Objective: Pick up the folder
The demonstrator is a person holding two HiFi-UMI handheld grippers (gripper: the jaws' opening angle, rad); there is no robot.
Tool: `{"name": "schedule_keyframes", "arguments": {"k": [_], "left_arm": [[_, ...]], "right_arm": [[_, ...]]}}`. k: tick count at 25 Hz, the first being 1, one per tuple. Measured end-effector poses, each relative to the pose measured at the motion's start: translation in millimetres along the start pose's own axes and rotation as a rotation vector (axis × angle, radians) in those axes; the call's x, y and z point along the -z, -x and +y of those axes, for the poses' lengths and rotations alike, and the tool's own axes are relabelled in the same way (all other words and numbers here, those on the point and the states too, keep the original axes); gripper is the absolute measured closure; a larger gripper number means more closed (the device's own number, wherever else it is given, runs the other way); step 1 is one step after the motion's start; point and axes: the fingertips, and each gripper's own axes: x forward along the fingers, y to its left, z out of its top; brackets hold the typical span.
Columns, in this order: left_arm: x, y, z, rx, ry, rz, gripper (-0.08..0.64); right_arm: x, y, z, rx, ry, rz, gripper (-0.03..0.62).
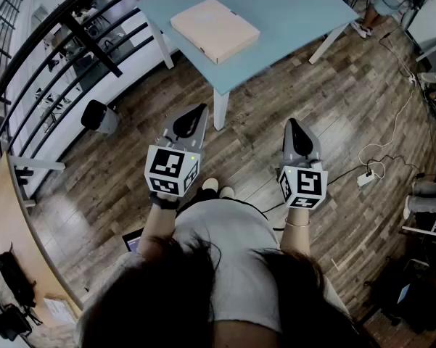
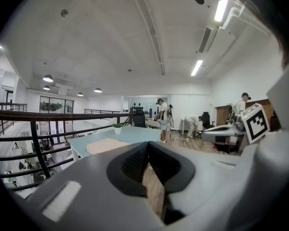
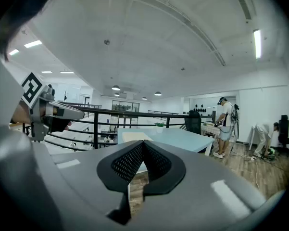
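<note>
A flat beige folder (image 1: 215, 29) lies on the light-blue table (image 1: 290, 13) ahead of me; it shows as a pale slab (image 2: 107, 146) in the left gripper view and as a thin strip (image 3: 136, 137) in the right gripper view. My left gripper (image 1: 201, 110) is held over the wooden floor short of the table's near corner, shut with nothing in it. My right gripper (image 1: 291, 123) hangs beside it, further right, also shut and empty. Both point roughly level toward the table, well apart from the folder.
A black metal railing (image 1: 65, 42) runs along the left, with a drop beyond it. The table's white leg (image 1: 220, 109) stands just ahead of the left gripper. A power strip and cable (image 1: 365, 177) lie on the floor at right. People (image 3: 225, 125) work at the far end of the room.
</note>
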Motion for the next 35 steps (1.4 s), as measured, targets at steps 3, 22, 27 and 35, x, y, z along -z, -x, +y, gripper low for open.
{"name": "schedule_keyframes", "arguments": {"k": [3, 22, 27, 35], "left_arm": [[8, 2, -5, -0.007, 0.017, 0.000, 0.502], [23, -88, 21, 0.002, 0.082, 0.040, 0.500], [12, -149, 57, 0.010, 0.086, 0.053, 0.482], [-10, -231, 112, 0.024, 0.087, 0.065, 0.459]], "right_arm": [[6, 8, -5, 0.006, -0.015, -0.005, 0.589], [14, -62, -55, -0.017, -0.069, 0.011, 0.549], [4, -126, -82, -0.010, -0.080, 0.018, 0.532], [-16, -220, -104, -0.016, -0.089, 0.028, 0.531]]}}
